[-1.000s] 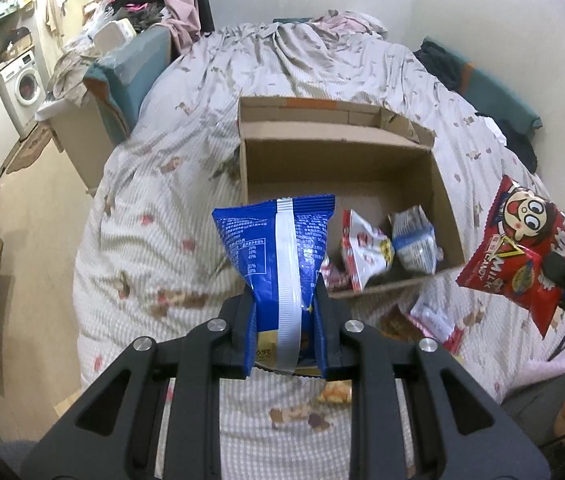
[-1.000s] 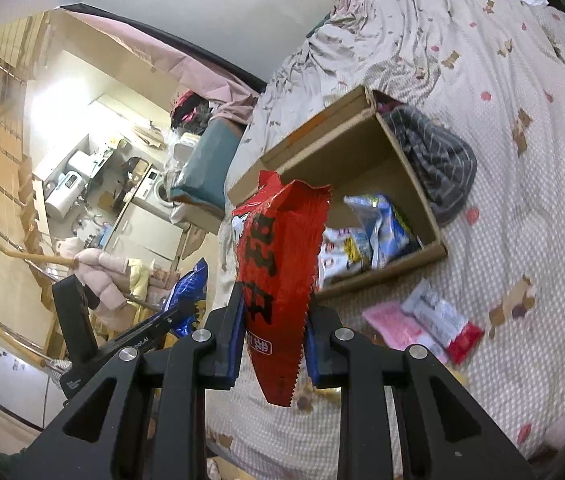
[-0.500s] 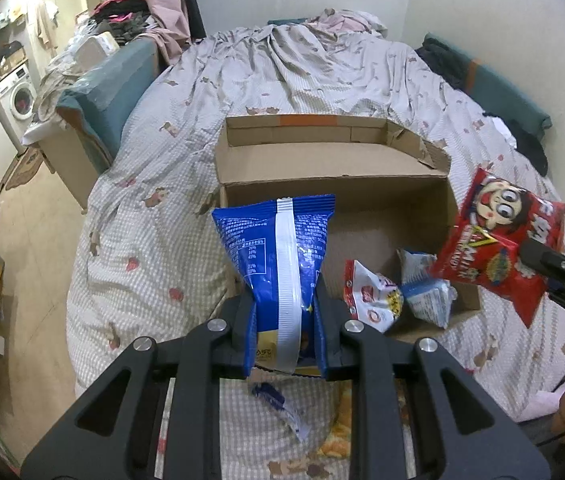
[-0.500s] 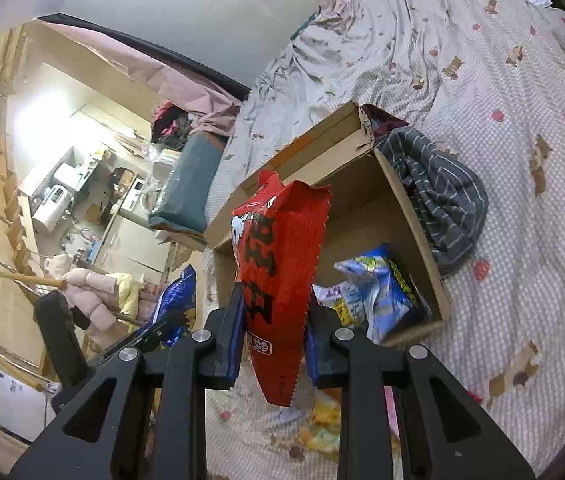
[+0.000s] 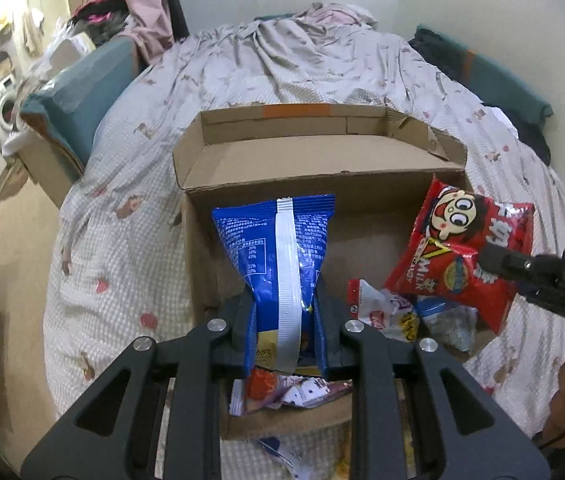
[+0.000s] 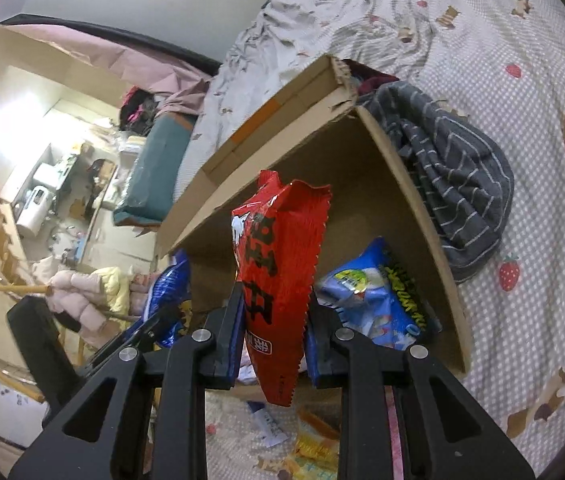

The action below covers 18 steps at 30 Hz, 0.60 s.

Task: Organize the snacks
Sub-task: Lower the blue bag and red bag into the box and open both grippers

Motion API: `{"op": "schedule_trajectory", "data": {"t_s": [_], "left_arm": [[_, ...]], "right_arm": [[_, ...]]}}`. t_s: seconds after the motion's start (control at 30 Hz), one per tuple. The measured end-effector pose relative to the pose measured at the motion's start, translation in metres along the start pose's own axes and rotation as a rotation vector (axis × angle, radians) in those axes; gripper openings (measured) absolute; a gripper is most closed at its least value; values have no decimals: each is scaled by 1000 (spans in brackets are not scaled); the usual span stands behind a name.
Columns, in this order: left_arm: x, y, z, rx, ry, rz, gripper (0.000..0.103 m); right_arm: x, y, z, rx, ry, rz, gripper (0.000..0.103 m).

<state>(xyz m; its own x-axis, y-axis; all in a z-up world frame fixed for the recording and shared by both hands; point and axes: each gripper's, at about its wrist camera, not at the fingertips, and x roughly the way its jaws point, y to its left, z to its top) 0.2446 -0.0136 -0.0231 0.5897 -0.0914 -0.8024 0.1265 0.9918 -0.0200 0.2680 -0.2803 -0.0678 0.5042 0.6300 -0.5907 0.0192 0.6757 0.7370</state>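
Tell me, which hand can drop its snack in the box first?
Probably the left gripper: its blue bag hangs over the cardboard box. The right gripper's red bag hangs nearer the front edge.

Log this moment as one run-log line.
left tool: shut on blue bag | right tool: shut on red bag | both over cardboard box

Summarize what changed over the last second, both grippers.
Both grippers carried their bags in over the cardboard box: left gripper with the blue bag, right gripper with the red bag. The box now looms larger in both views. Nothing released; both grips unchanged, snacks inside the box unmoved.
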Motion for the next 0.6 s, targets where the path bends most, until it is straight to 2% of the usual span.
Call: {"op": "schedule_trajectory", "data": {"t_s": [0.13, 0.3, 0.47, 0.53, 0.6], "left_arm": [[12, 3, -1, -34, 25, 0, 19], [11, 5, 3, -35, -9, 12, 19], [13, 12, 8, -78, -12, -5, 20], [15, 13, 8, -85, 0, -14, 20], [16, 13, 6, -79, 4, -17, 20]], "right_arm": [[8, -7, 0, 16, 12, -4, 27], [12, -9, 1, 28, 11, 20, 29], [21, -6, 3, 27, 32, 61, 30], [21, -4, 2, 29, 25, 61, 34], [19, -1, 2, 5, 14, 42, 48]]}}
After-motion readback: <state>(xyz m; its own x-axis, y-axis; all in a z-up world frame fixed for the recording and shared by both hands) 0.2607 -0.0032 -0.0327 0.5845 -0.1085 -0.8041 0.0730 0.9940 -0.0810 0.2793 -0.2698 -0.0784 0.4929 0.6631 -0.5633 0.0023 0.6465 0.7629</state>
